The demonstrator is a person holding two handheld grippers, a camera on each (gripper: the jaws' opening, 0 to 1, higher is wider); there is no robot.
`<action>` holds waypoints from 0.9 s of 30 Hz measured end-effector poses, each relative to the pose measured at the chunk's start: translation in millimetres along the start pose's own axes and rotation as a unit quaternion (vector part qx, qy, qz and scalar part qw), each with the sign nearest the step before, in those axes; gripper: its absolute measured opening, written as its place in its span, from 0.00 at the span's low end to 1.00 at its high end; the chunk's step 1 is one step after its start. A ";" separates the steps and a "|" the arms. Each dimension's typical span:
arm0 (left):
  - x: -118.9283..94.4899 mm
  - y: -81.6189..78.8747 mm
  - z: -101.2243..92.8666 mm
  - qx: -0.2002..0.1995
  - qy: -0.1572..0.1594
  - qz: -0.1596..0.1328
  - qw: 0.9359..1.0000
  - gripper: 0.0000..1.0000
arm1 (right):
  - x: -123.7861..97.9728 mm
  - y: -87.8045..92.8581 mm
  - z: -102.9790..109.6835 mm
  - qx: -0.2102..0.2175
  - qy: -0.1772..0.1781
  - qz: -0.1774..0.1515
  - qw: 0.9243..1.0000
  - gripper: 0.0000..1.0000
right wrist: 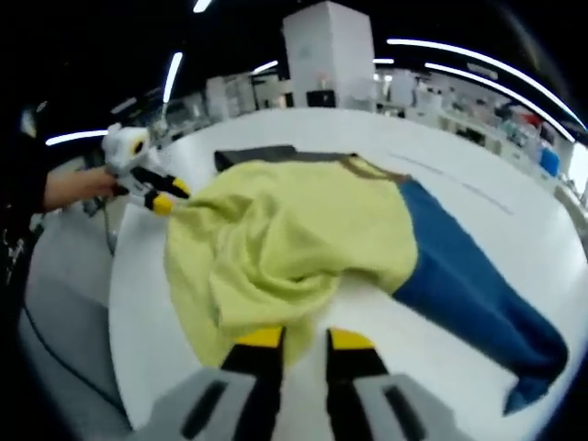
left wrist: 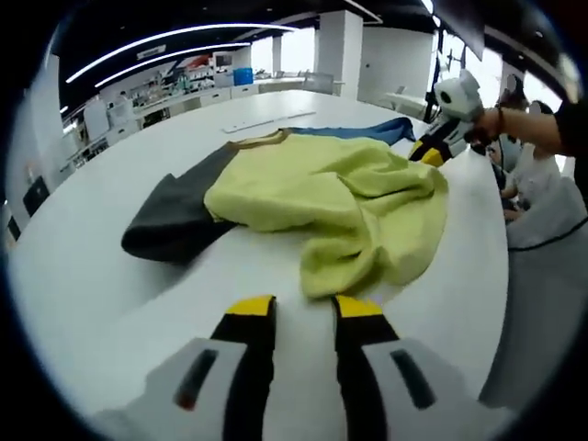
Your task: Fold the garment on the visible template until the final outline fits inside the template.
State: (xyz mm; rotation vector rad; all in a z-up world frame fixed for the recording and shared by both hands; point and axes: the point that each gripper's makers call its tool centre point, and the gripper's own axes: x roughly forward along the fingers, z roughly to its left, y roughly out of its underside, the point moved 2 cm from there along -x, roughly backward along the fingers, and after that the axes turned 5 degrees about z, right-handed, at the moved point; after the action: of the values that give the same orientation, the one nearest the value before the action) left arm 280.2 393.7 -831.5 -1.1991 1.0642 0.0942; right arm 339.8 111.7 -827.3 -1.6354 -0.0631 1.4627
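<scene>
Garment [left wrist: 322, 197], yellow-green with grey and blue sleeves, lies crumpled on the white table [left wrist: 110, 276]. Left gripper [left wrist: 303, 308] and right gripper [right wrist: 303, 338] hold their jaws slightly apart, empty, at its near edges.

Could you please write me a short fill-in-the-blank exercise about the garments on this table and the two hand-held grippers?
1. The crumpled garment lying on top of the others is ____ in colour.
2. The garment stretching away beside it in the right gripper view is ____.
3. The dark grey piece lies partly ____ the crumpled garment.
4. All the garments rest on a ____ table.

Missing words: yellow-green; blue; under; white
</scene>
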 end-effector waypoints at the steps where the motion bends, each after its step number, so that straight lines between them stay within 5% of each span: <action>1: 2.3 0.7 -0.9 -0.001 0.004 0.001 1.000 0.21 | 0.3 -0.9 2.3 -0.001 -0.002 0.000 1.000 0.12; 10: 4.9 -18.7 -7.1 -0.008 0.025 -0.036 0.999 0.19 | 3.9 -0.1 2.0 -0.031 -0.007 0.009 0.999 0.07; 14: 4.0 -39.5 -15.3 -0.016 0.036 -0.068 0.997 0.19 | 4.8 -0.5 2.1 -0.040 -0.003 0.016 0.999 0.05; 27: 21.1 -52.7 -13.7 -0.024 0.020 -0.071 0.997 0.16 | 8.7 -0.7 -3.0 -0.051 0.000 0.026 0.998 0.05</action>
State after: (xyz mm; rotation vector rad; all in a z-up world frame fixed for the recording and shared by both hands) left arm 313.3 351.2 -808.8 -1.3215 1.0140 -0.0147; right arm 345.1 115.4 -833.8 -1.7303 -0.0987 1.5207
